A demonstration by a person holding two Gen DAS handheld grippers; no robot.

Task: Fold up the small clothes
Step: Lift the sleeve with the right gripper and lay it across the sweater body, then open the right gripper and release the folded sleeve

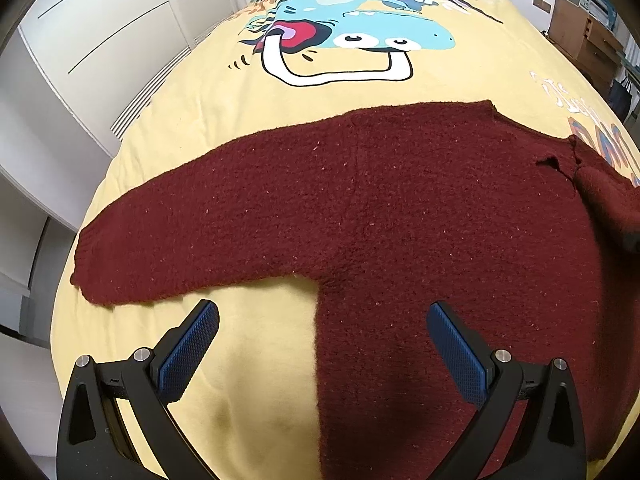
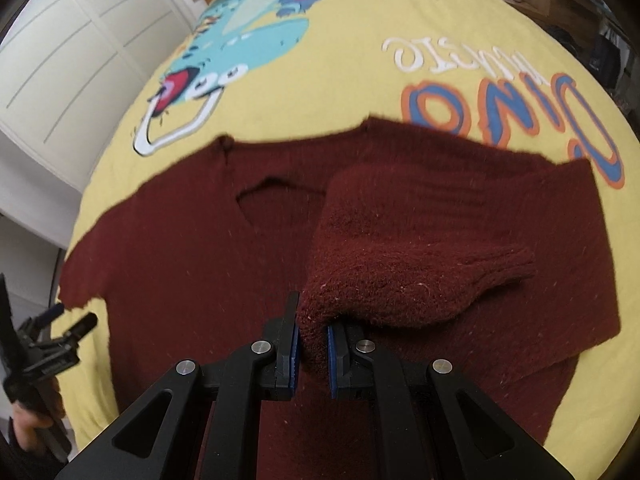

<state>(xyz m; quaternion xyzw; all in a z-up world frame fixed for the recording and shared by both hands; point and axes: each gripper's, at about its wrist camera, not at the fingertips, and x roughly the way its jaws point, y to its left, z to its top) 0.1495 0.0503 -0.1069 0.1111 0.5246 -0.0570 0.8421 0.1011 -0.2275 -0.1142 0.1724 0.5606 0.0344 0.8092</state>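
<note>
**Trainee:** Where was the garment at that point?

**Me:** The maroon sweater [image 1: 400,208] lay flat on the bed's yellow dinosaur blanket [image 1: 360,92]. My right tongs [image 2: 312,344] were clamped on its right sleeve [image 2: 400,280], which hung doubled over the chest. My left tongs [image 1: 322,340] gaped wide, holding nothing, above the sweater's side edge below the left sleeve [image 1: 180,240].

**Trainee:** How would you do that fold well?

**Me:** I reckoned: lay the sleeve straight across, release only once flat.

**Trainee:** Did the views differ?

**Me:** The right view alone showed the V-neck [image 2: 256,204] clearly and the grip; the left alone showed the spread sleeve entire.
</note>
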